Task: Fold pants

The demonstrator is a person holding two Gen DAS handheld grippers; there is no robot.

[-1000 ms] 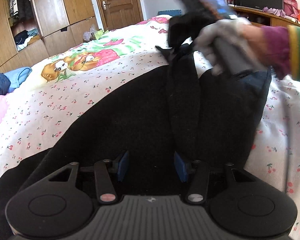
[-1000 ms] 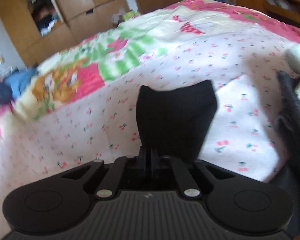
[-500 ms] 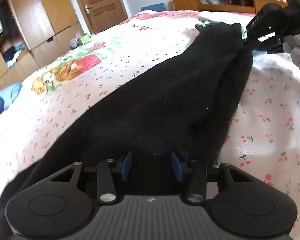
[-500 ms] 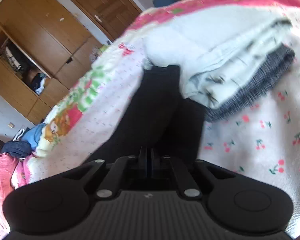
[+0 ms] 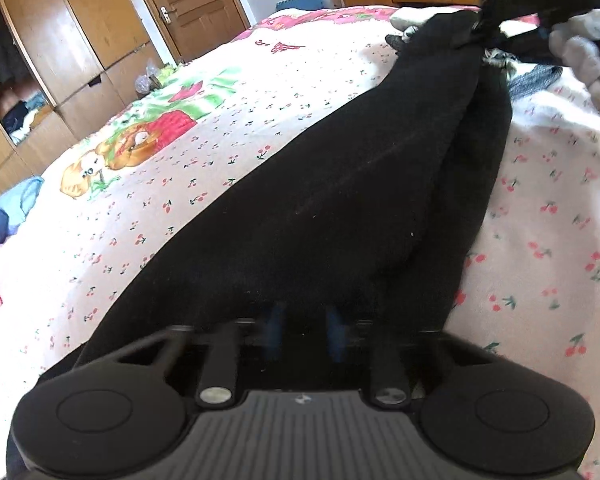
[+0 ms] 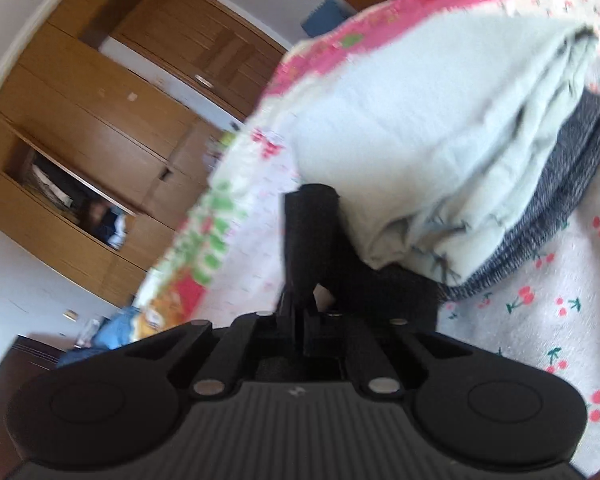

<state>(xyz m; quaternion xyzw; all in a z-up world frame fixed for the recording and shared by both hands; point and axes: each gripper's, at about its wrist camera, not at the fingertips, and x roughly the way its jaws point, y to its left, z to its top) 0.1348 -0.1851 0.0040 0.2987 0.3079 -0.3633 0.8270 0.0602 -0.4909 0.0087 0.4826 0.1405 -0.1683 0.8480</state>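
2 grippers are engaged with the black pants (image 5: 340,200), which lie stretched along the cherry-print bed (image 5: 180,160). The left gripper (image 5: 302,334) has just been closing its blue-padded fingers (image 5: 274,332) onto the near end of the cloth, which is seen between them and appears pinched. At the far end, the right gripper (image 6: 300,312) is clamped with its fingers together on a bunched fold of the same pants (image 6: 312,232), just beside a stack of folded laundry (image 6: 460,160) lying ahead and to the right of the fingers. The step in hand is judged to be tensioning the garment before a fold. It would be done well if both ends are kept taut and level, the edges are aligned, and the far end is kept clear of the stack.
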